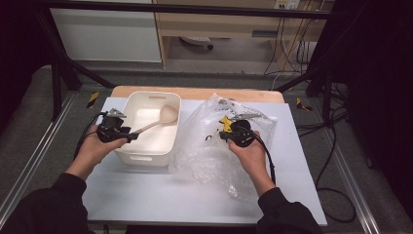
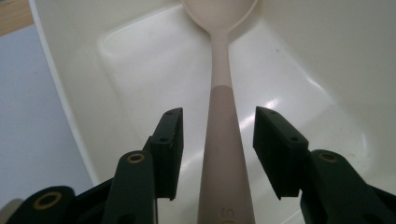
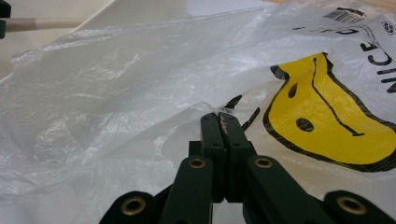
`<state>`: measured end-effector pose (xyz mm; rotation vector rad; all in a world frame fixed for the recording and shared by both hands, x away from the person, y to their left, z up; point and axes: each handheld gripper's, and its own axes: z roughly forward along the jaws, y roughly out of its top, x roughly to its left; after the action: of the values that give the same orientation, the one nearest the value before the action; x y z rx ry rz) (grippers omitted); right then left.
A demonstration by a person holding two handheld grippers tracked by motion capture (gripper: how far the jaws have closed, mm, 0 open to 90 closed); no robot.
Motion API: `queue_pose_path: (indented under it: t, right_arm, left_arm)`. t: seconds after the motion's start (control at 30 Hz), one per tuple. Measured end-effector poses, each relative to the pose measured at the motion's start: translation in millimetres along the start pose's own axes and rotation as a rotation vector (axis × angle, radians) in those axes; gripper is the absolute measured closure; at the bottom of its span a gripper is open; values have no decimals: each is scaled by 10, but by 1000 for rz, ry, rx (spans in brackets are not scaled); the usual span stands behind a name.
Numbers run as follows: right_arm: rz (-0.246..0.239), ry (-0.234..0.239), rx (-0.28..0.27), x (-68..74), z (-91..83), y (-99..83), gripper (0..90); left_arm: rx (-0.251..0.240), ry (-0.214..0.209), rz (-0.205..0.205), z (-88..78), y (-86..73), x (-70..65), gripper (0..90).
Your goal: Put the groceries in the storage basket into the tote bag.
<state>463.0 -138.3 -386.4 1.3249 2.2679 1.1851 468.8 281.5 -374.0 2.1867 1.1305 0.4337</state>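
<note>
Left gripper view: spoon bowl cut off above.

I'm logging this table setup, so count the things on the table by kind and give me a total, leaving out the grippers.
White plastic bin: 1
Beige spoon, lying in the bin: 1
Clear plastic bag with a yellow smiley print: 1
Total: 3

Left gripper: jaws apart, pointing right, hand wrapped around its body. Right gripper: jaws pressed together, pointing left.
</note>
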Motion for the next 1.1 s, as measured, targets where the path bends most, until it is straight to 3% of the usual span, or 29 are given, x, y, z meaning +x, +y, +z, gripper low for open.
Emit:
queue_pose_path:
  t: [0.4, 0.63, 0.9, 1.1]
  right_arm:
    - [5, 0, 1, -4, 3, -9, 900]
    - [6, 0, 2, -4, 0, -8, 900]
    - [5, 1, -3, -13, -6, -6, 900]
    - [5, 0, -2, -14, -4, -6, 900]
  left_arm:
    - [31, 0, -1, 40, 5, -8, 557]
    - [52, 1, 2, 39, -19, 13, 628]
    - [40, -8, 12, 27, -36, 23, 682]
    - [28, 2, 44, 19, -51, 4, 687]
